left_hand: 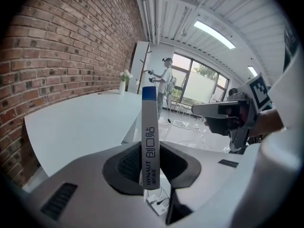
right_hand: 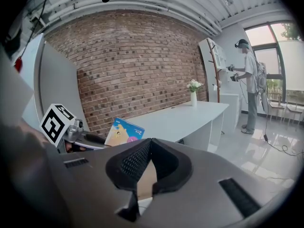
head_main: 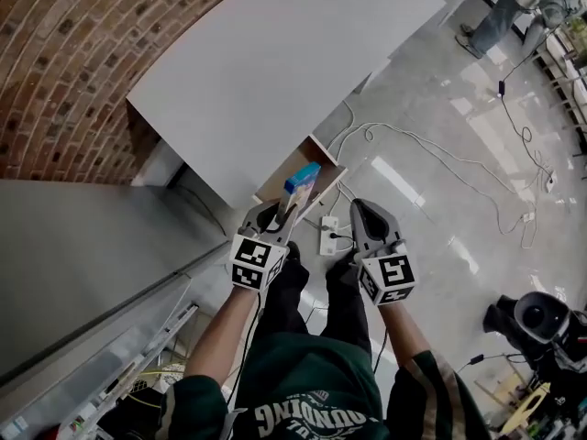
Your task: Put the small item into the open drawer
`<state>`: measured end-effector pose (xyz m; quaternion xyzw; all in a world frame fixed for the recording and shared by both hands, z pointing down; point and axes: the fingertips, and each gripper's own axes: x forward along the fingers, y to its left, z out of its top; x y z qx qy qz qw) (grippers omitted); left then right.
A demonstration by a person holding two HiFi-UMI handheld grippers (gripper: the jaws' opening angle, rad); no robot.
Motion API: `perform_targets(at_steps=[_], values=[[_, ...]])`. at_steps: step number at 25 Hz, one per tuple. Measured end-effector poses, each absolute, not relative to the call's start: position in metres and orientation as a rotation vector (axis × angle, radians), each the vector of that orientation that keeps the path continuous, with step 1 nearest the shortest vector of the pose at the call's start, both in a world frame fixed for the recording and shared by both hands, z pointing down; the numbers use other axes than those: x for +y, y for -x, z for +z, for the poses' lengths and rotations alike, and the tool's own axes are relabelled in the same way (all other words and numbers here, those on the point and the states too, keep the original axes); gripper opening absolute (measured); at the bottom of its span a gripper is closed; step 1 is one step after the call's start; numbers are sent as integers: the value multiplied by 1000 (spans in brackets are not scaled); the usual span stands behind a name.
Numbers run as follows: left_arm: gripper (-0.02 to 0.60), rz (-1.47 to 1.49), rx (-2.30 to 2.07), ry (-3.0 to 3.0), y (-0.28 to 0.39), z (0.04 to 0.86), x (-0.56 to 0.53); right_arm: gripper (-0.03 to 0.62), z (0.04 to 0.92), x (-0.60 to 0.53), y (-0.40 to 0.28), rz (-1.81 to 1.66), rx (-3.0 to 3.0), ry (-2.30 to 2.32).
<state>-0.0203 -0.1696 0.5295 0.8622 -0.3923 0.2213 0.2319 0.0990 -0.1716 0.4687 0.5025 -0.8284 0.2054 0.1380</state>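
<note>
L gripper (head_main: pixel 284 211): pinching small box (head_main: pixel 302 181) edge-on btw pads; box sticks out past jaw tips, blue end farthest from gripper.
Small box: held in L jaws, clear of desk (head_main: pixel 275 62), at front of open drawer (head_main: pixel 278 181).
Open drawer: just ahead of L jaw tips, under desk.
R gripper (head_main: pixel 367 214): jaws pressed together, nothing btw; beside L gripper on its right, apart.

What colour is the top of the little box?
The box top is blue; clearest in the left gripper view.
</note>
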Motion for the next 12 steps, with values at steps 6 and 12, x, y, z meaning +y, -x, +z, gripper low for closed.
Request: perform_targets(at_steps=[6,12], values=[[89,719,-1089,-2350,18,579,-181,23,510,-176,-103,609,-2399,-1390],[89,779,-1100,-2331,16,618,-187,23,542,-181,-99,647,-2416,-1343]])
